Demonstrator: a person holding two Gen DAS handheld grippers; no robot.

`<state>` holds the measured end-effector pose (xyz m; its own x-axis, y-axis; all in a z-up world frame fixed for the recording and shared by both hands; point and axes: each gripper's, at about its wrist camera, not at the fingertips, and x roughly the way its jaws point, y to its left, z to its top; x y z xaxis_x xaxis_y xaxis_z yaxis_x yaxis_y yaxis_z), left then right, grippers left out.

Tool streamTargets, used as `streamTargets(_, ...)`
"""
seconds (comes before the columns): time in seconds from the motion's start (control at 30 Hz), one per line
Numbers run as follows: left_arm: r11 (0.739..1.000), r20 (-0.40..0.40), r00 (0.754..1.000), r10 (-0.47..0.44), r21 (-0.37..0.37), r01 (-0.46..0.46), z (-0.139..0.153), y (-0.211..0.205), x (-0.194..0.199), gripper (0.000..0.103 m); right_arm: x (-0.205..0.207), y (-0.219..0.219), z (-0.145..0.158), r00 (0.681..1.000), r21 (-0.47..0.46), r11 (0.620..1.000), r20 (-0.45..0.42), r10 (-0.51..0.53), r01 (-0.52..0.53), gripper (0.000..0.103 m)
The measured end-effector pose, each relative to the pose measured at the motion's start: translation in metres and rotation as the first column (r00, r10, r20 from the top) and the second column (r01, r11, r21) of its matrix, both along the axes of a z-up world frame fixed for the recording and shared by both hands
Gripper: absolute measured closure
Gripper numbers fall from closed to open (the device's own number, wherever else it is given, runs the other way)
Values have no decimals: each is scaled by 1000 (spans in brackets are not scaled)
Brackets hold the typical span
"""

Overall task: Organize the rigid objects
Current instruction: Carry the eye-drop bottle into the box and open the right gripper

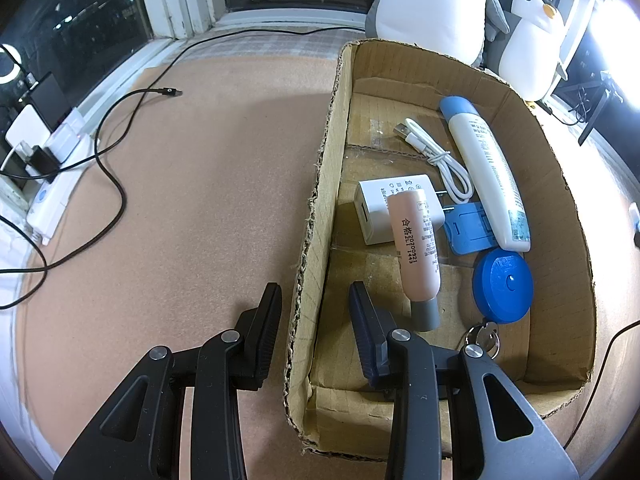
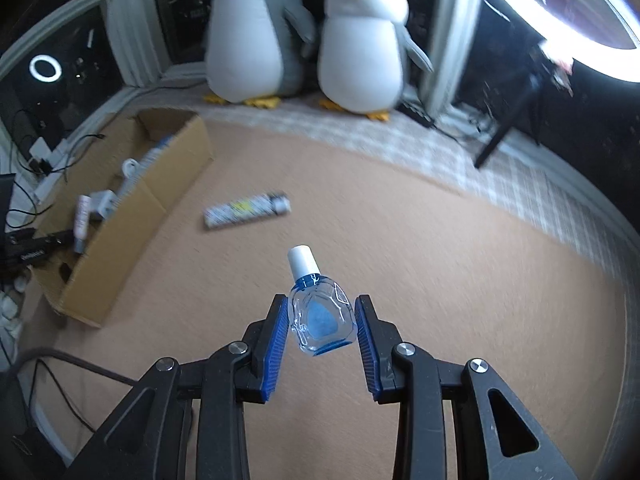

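A small clear blue dropper bottle (image 2: 320, 316) with a white cap hangs above the tan table top, and my right gripper (image 2: 321, 300) is shut on its sides. A silver tube (image 2: 246, 210) lies on the table farther off. My left gripper (image 1: 315, 286) is open and straddles the left wall of the cardboard box (image 1: 324, 200), one finger outside and one inside, with neither pad pressing on it. In the box lie a pink tube (image 1: 416, 256), a white charger (image 1: 376, 212), a white cable (image 1: 436, 156), a white tube with a blue cap (image 1: 488, 176), a blue round tape measure (image 1: 503, 286) and a key (image 1: 484, 338).
The box (image 2: 132, 216) sits left of the right gripper. Two plush penguins (image 2: 244, 32) (image 2: 364, 44) stand at the back by the window. A black cable (image 1: 116, 184) and a white power strip (image 1: 52, 200) lie at the table's left. A ring light (image 2: 560, 12) glows at upper right.
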<state>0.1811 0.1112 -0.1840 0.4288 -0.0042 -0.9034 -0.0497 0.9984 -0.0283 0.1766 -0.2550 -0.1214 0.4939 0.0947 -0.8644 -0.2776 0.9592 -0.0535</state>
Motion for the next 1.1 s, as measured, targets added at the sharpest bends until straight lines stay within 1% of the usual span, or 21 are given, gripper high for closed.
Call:
streamTargets(0.1,1000,1,1000,-1,-1,1,0,0,0,69,4,28,10,998,19,999,24,50,-51,73)
streamTargets(0.27,1000,4,1000,-3,3,3,0,0,0,69,10,73,18,991,35,991,38,131,-133,73)
streamTargets(0.37,1000,6,1000,-4,1,4,-1,0,0,69,14,99,20,984,56,983,36,175,-177,73)
streamTargets(0.6,1000,12,1000,-5,3,5,-2,-1,-1,69,27,144,22,968,92,964,35,249,-251,73)
streamTargets(0.83,1000,16,1000,-9,5,9,-2,0,-1,69,52,182,18,958,126,949,23,287,-287,73)
streamTargets(1.1,1000,23,1000,-18,23,17,-2,-3,-1,69,76,217,3,957,146,947,-11,291,-286,73)
